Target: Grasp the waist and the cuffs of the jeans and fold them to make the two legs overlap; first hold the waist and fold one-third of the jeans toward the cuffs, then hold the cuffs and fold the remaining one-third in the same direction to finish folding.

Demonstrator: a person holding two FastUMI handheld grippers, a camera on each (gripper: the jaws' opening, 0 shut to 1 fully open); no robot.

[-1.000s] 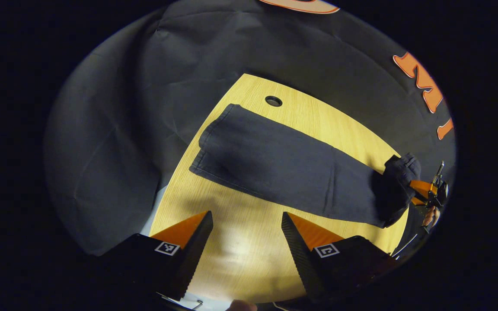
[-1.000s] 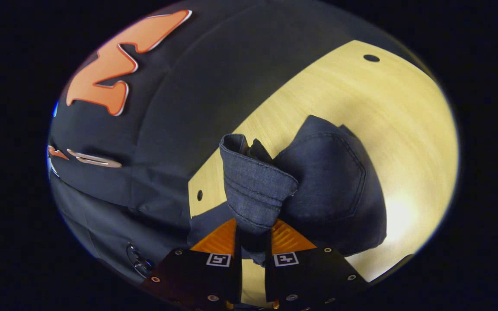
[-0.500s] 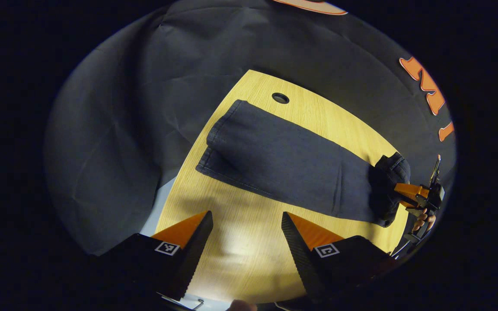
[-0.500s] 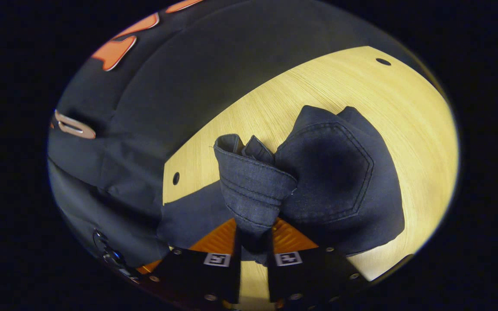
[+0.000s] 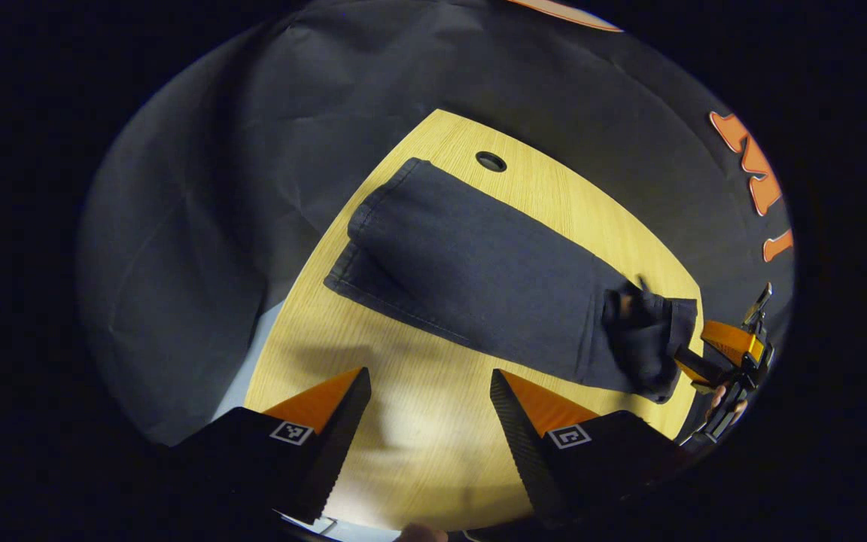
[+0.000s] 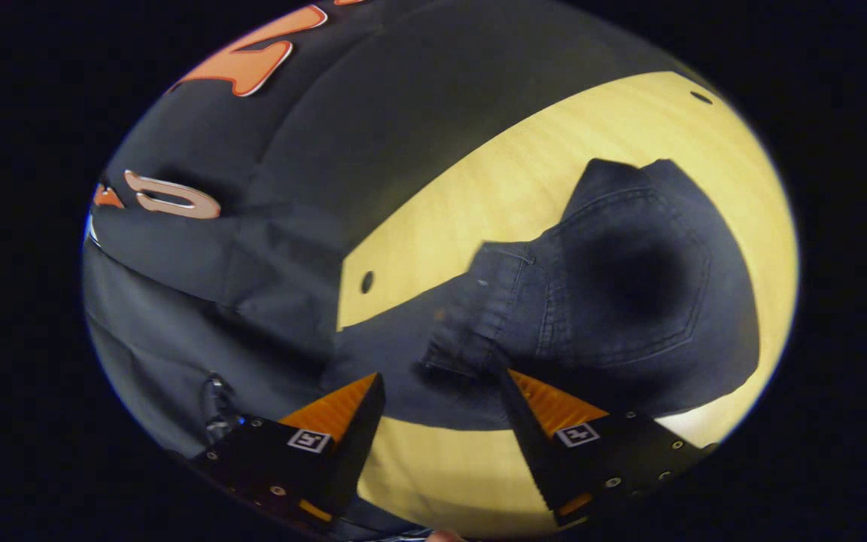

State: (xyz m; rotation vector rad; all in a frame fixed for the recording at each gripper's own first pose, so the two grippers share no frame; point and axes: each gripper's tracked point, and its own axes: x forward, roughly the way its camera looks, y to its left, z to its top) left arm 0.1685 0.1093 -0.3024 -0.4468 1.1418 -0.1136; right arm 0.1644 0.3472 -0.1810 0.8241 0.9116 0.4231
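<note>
Dark blue jeans [image 5: 479, 278] lie lengthwise on the wooden table [image 5: 418, 444], the two legs overlapping. The cuffs [image 5: 373, 226] are at the far left end and the crumpled waist [image 5: 644, 339] at the right end. My left gripper [image 5: 427, 376] is open over bare wood, short of the jeans' near edge. In the left gripper view my right gripper [image 5: 697, 355] sits just beyond the waist. In the right gripper view my right gripper [image 6: 441, 376] is open, and the waistband [image 6: 479, 316] lies loose just ahead of its fingertips beside a back pocket [image 6: 629, 278].
The table has a round cable hole [image 5: 491, 161] past the cuffs and another hole [image 6: 366, 282] near the waist corner. The table's edge [image 6: 403, 320] runs close by the waist. Black cloth hangs behind. A hand [image 5: 727, 406] holds the right gripper.
My right gripper has opened and let go of the waistband, which has dropped from its bunched, lifted pose onto the table. My left gripper stays open, shifted only slightly.
</note>
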